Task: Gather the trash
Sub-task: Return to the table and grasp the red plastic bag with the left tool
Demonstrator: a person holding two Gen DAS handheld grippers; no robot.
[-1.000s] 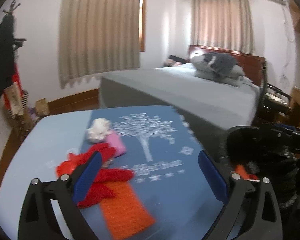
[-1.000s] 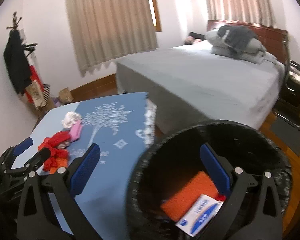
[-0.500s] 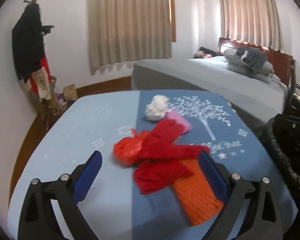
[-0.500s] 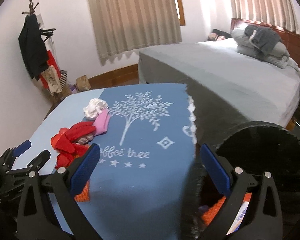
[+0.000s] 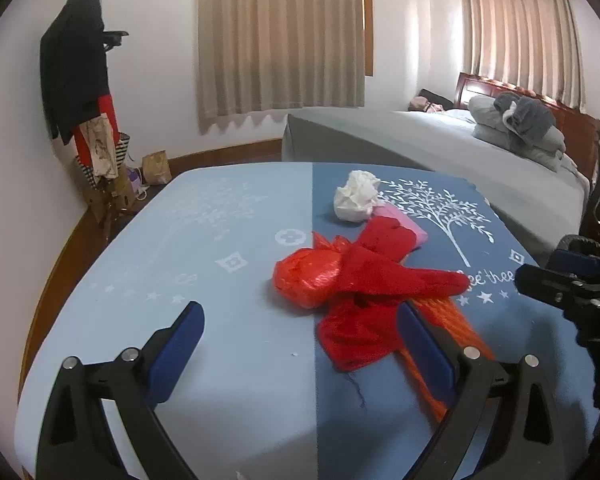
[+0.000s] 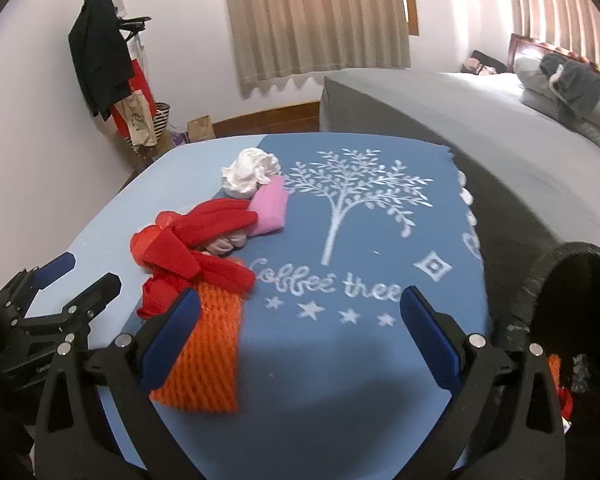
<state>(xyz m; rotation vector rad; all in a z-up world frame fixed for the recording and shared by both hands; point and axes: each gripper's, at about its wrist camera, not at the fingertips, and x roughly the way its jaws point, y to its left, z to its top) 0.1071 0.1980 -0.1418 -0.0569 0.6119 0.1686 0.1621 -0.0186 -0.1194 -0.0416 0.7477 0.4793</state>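
Trash [image 5: 364,292] heaped on the counter [image 5: 220,240] is best taken one piece at a time, both claws [image 5: 300,352] [image 6: 296,332] being held apart and empty

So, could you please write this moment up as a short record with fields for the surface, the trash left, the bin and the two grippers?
surface: table under a blue cloth with a white tree print
trash left: white paper wad, pink piece, red bag, red cloth, orange net
bin: black, at the table's right edge
left gripper: open, empty, facing the pile
right gripper: open, empty, over the cloth
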